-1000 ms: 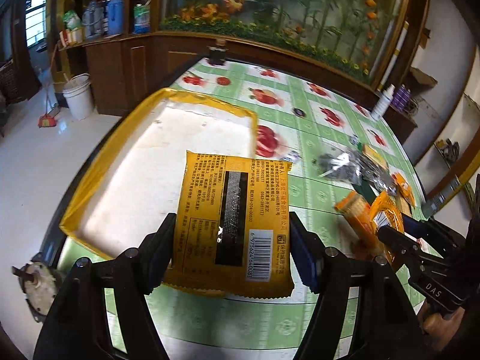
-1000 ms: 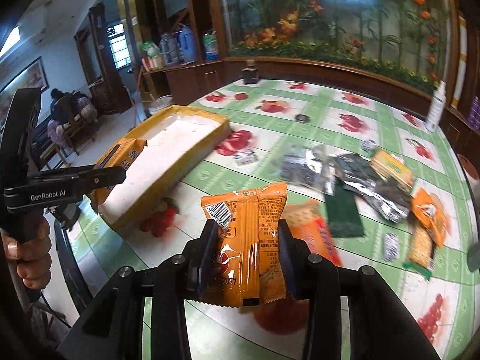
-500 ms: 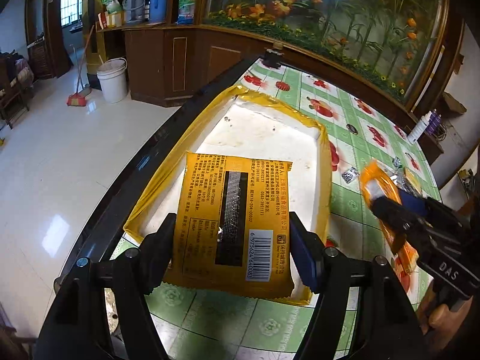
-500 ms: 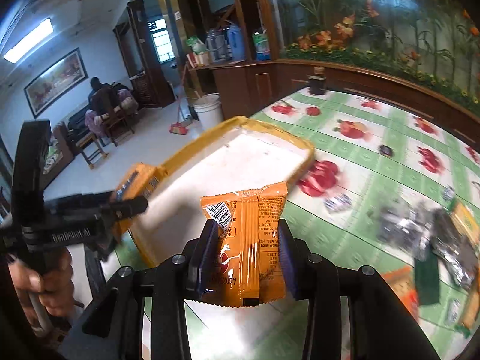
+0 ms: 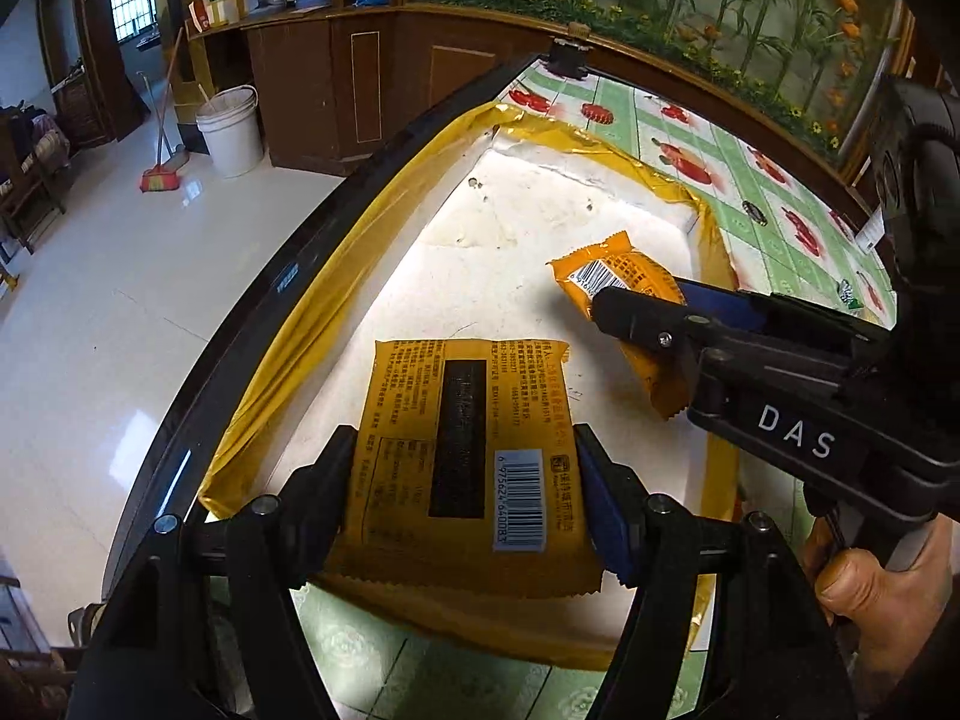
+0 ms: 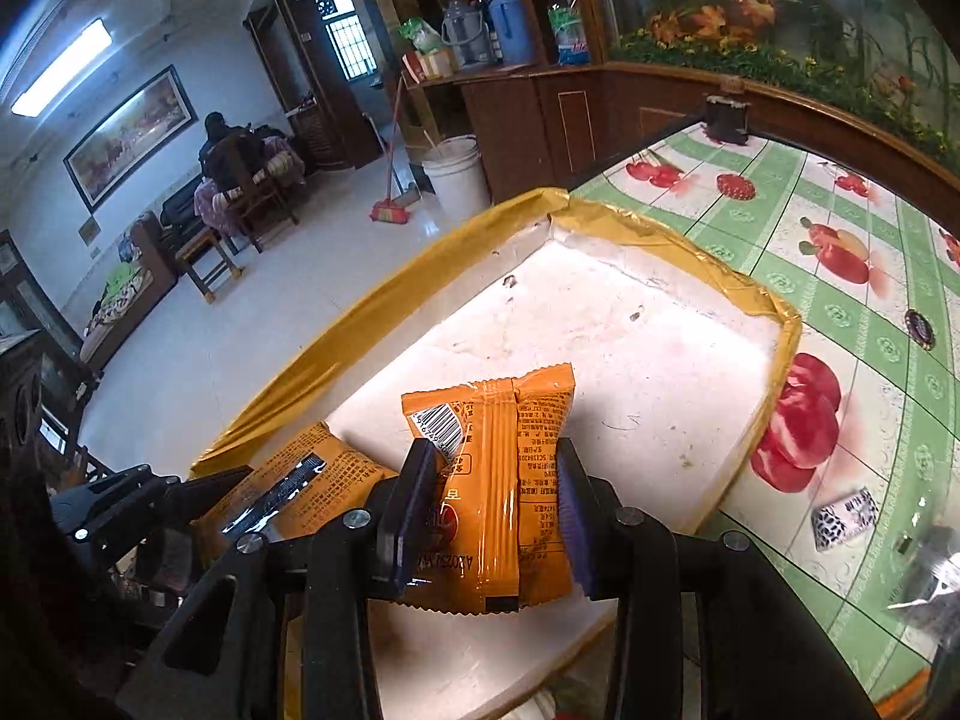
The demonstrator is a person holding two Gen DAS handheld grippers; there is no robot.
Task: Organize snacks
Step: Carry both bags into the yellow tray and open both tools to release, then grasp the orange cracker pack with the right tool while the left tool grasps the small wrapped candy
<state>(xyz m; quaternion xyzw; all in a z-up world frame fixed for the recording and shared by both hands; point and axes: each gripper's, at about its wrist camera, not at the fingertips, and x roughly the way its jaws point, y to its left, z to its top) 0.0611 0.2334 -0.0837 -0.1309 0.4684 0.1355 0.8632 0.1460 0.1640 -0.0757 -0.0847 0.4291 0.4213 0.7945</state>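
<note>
The left gripper [image 5: 465,474] pinches a flat yellow snack packet [image 5: 468,450] by its two long sides, barcode face up, and holds it over the near end of a shallow tray [image 5: 336,252] with a yellow taped rim and a stained white floor. The right gripper [image 6: 489,510] is clamped on a narrower orange snack packet [image 6: 498,480], its back seam and barcode toward the camera, above the same tray just to the right of the yellow one; in the left wrist view this orange packet [image 5: 624,282] sticks out past the black fingers of the right gripper [image 5: 636,312], whose body is marked DAS, and a hand [image 5: 882,588] grips its handle at the lower right. Whether either packet touches the tray floor cannot be told. The tray sits at the edge of a table [image 6: 840,312] covered with a green and white fruit-print cloth, where a small patterned wrapper [image 6: 843,519] lies near the tray's right side. Beyond the table edge a white bucket [image 5: 231,132] and a broom [image 5: 161,174] stand on the tiled floor
</note>
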